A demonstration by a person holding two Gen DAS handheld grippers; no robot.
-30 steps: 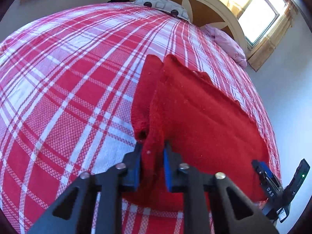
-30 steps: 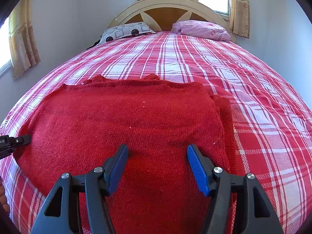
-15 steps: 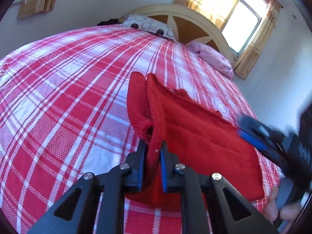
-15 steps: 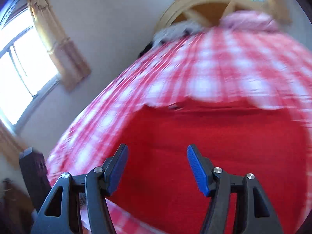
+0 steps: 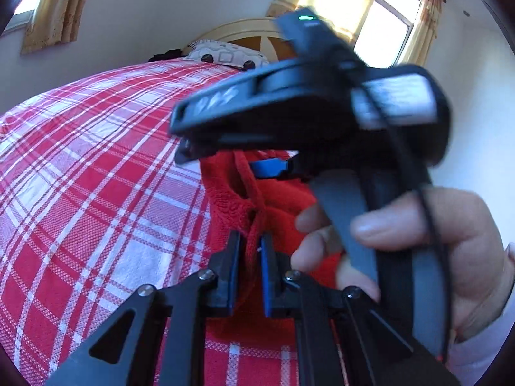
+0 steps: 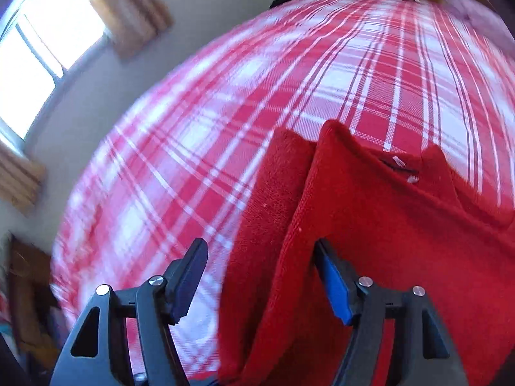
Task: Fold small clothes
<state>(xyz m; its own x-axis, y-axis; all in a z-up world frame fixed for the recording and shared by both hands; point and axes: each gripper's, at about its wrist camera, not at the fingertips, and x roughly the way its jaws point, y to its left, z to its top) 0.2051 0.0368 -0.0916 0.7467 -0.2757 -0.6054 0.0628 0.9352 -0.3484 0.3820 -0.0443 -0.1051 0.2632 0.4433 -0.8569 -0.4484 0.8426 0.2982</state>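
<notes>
A red knitted sweater (image 6: 370, 225) lies on the red-and-white plaid bed (image 6: 257, 96), its left side raised in a fold. In the left wrist view my left gripper (image 5: 249, 257) is shut on the sweater's edge (image 5: 225, 193) and holds it up. My right gripper (image 6: 260, 276) is open, its jaws either side of the sweater's folded left edge, nothing held. In the left wrist view the right gripper (image 5: 231, 154) reaches across from the right, blurred, over the sweater just ahead of my left fingers; the person's hand (image 5: 418, 231) grips it.
A patterned pillow (image 5: 225, 56) and a wooden headboard (image 5: 244, 32) are at the bed's far end. Curtained windows (image 5: 383, 35) lie beyond, with another window (image 6: 42, 54) on the left wall. Dark furniture (image 6: 22, 289) stands by the bed's left side.
The right gripper has swung left across the sweater to its left edge, close in front of my left gripper. The left gripper has lifted the gripped edge and tilted upward.
</notes>
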